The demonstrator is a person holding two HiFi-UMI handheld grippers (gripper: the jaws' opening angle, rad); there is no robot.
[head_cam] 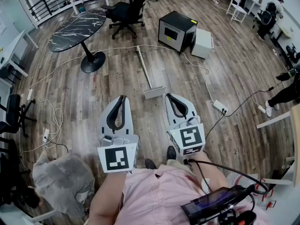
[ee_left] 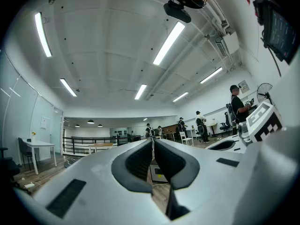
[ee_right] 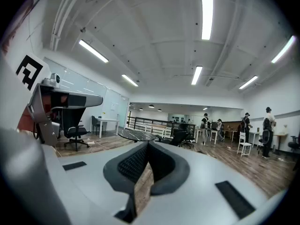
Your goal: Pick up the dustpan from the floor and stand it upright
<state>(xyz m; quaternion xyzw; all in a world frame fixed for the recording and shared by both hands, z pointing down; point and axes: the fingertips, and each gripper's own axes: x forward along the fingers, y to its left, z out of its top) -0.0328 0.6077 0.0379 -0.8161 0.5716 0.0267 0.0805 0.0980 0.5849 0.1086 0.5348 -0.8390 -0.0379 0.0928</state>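
The dustpan (head_cam: 154, 92) lies flat on the wooden floor, a grey pan with a long pale handle (head_cam: 144, 65) stretching away from me. Both grippers hover above the floor on my side of it, apart from it. My left gripper (head_cam: 123, 97) sits to the left of the pan, its tips pressed together and empty. To the right of the pan is my right gripper (head_cam: 167, 96), also shut on nothing. In the left gripper view the jaws (ee_left: 153, 141) meet at the tip; in the right gripper view the jaws (ee_right: 148, 143) meet too. Neither gripper view shows the dustpan.
Beyond the dustpan stand a black box (head_cam: 176, 29) and a white box (head_cam: 202, 42). A black marble table (head_cam: 77, 25) and an office chair (head_cam: 126, 11) stand at far left. White cables and a power strip (head_cam: 219, 108) run over the floor. A grey bag (head_cam: 61, 177) lies at lower left.
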